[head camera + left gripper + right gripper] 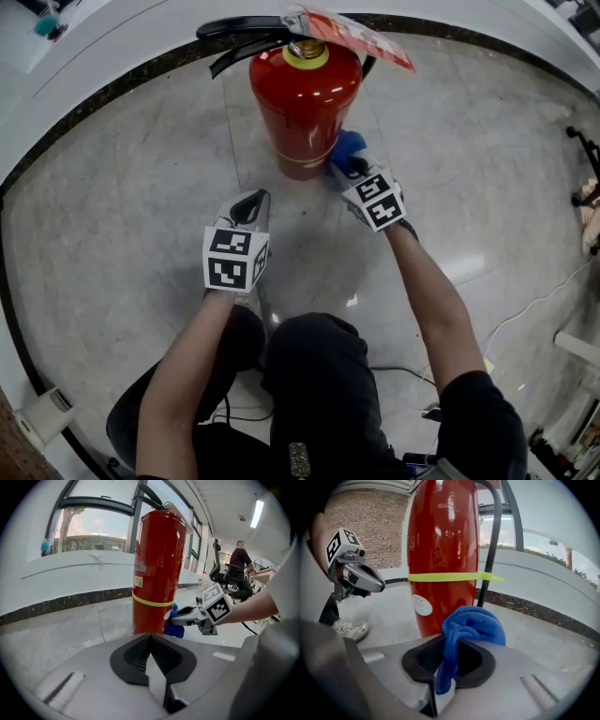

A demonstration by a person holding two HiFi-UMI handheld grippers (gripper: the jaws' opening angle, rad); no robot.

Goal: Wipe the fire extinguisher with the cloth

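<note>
Blue cloth point(472, 623) pinched in right gripper point(352, 169) jaws, beside fire extinguisher point(305, 108) — label point(422, 605) unreadable, left gripper point(251, 202) jaws closed

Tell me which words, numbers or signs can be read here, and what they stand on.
No text here can be read.
Fire extinguisher, round white sticker: print too small.
Side label: blurred.
Red tag at its top: blurred.
Marker cubes: black-and-white square patterns, no words.
</note>
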